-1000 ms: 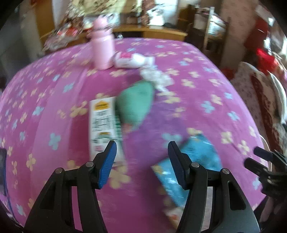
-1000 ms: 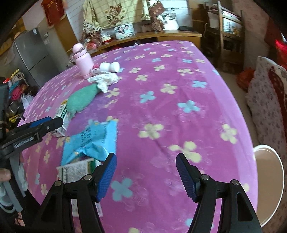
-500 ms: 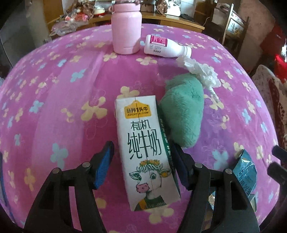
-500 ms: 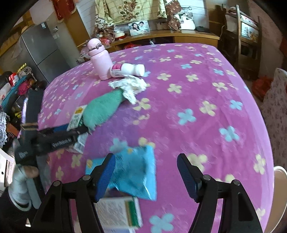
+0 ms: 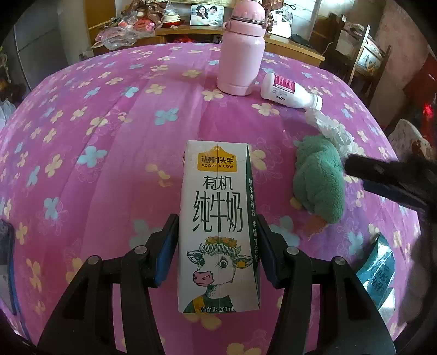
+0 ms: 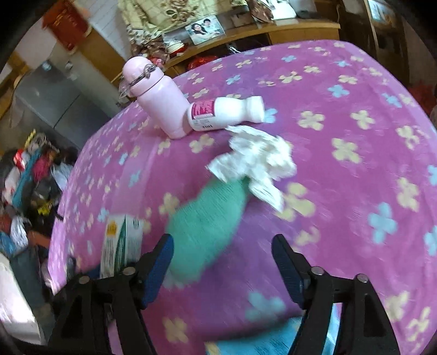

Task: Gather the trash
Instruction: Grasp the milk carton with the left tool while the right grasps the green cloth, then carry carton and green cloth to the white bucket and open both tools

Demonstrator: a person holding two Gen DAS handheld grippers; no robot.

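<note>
A white milk carton (image 5: 218,218) with a cow picture lies on the pink flowered tablecloth (image 5: 109,136). My left gripper (image 5: 217,240) has closed its blue pads against both sides of the carton. The carton also shows in the right wrist view (image 6: 120,243). A crumpled white tissue (image 6: 256,161), a white yoghurt bottle (image 6: 226,112) on its side and a blue snack wrapper (image 5: 378,270) lie on the table. My right gripper (image 6: 222,256) is open and empty, above a green plush cloth (image 6: 207,226), short of the tissue.
A pink flask (image 5: 241,52) stands upright at the back beside the yoghurt bottle. The green plush cloth (image 5: 319,180) lies right of the carton. A wooden shelf with clutter (image 5: 142,24) runs behind the table. The right gripper's fingers (image 5: 387,180) cross the left wrist view.
My left gripper moved forward over the milk carton and closed on it. My right gripper moved forward past the blue wrapper toward the green cloth and tissue.
</note>
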